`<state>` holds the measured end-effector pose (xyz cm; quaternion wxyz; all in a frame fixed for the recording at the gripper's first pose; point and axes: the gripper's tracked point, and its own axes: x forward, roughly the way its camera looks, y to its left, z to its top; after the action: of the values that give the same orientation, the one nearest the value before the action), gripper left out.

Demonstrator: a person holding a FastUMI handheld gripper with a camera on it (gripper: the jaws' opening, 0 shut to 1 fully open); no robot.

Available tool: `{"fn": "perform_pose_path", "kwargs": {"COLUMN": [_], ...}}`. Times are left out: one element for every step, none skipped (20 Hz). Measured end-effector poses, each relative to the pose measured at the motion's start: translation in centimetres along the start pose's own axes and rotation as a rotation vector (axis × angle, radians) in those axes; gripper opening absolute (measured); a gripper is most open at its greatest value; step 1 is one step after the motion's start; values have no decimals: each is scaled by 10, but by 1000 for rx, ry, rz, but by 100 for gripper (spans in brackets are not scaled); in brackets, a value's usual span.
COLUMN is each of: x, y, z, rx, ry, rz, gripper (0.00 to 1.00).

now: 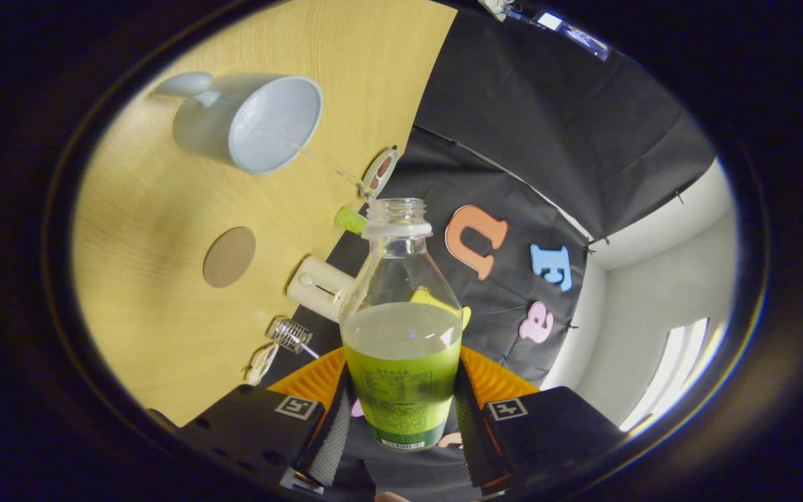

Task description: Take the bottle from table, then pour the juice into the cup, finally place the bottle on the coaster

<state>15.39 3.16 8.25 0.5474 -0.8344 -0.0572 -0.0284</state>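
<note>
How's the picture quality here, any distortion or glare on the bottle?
Gripper view: heavy fisheye bending tilts the table and cup; the bottle, clamped in the gripper, is sharp, with soft highlights on its neck; the bright window beside it is blown out.

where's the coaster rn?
Gripper view: the coaster lies flat on the table, between the cup and the tongs, which grip the bottle.

Bottle (401, 328) base, perhaps behind hand-held gripper (401, 425) fingers; label illegible.
</note>
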Motion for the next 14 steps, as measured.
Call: {"fn": "perform_pose_path", "kwargs": {"x": [0,0,1,0,0,2,5,6,6,6,6,5,6,5], "y": [-1,-2,-3,-4,-4,-5,-5,-5,-5,-5,-6,-7,-7,-8], "z": [1,1,2,2,3,4,5,5,4,5,5,5,5,6], "rx": [-7,-13,-19,-23,-27,-28,-28,-27,-27,-30,-35,-40,-44,-43], "ry": [-4,-8,-10,-13,-16,-19,-20,-21,-20,-21,-20,-22,-21,-22], "rz": [-3,-7,-10,-12,-15,-16,-17,-19,-20,-23,-25,-25,-25,-24], "gripper": [73,74,74,74,74,73,73,73,73,73,73,73,73,73]}}
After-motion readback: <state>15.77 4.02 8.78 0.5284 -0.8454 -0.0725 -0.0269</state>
